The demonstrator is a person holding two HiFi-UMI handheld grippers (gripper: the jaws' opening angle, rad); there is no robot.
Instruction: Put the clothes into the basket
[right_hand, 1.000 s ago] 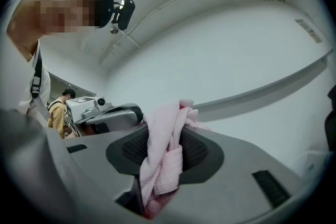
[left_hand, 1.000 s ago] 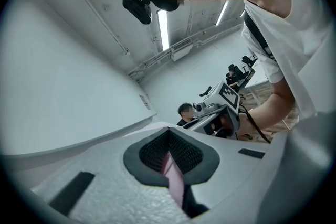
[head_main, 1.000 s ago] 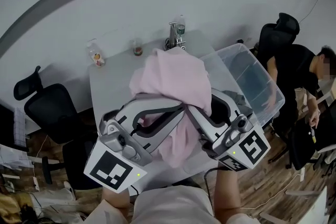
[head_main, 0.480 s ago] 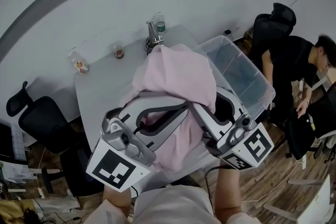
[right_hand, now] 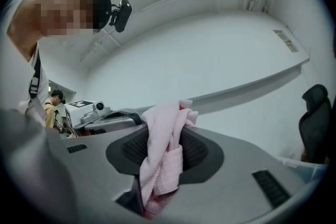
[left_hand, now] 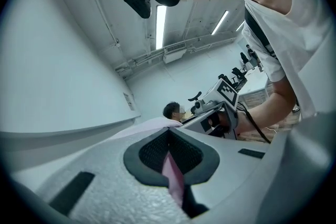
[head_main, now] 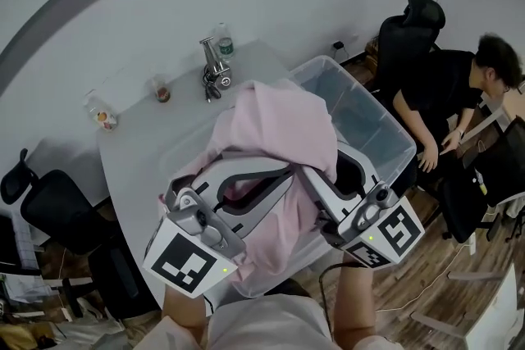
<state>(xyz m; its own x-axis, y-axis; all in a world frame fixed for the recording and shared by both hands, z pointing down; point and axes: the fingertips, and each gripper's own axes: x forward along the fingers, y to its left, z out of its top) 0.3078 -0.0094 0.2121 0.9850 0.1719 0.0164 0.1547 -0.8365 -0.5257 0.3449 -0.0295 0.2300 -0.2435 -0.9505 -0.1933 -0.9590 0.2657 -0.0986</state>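
Garment (head_main: 283, 131) was pinched tight by left claw (left_hand: 170, 168) & right claw (right_hand: 160, 162), held over basket (head_main: 399, 145); free room lay rightward, nearer right claw.

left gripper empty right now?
No, the left gripper is shut on a strip of the pink garment, which shows pinched between its dark pads in the left gripper view.

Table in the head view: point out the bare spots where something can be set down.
Bare tabletop lies left of the clear bin, nearer than the row of jar, glass and bottle. The bin's far end looks free too. The middle is crowded: the pink garment hangs from the left gripper and right gripper.
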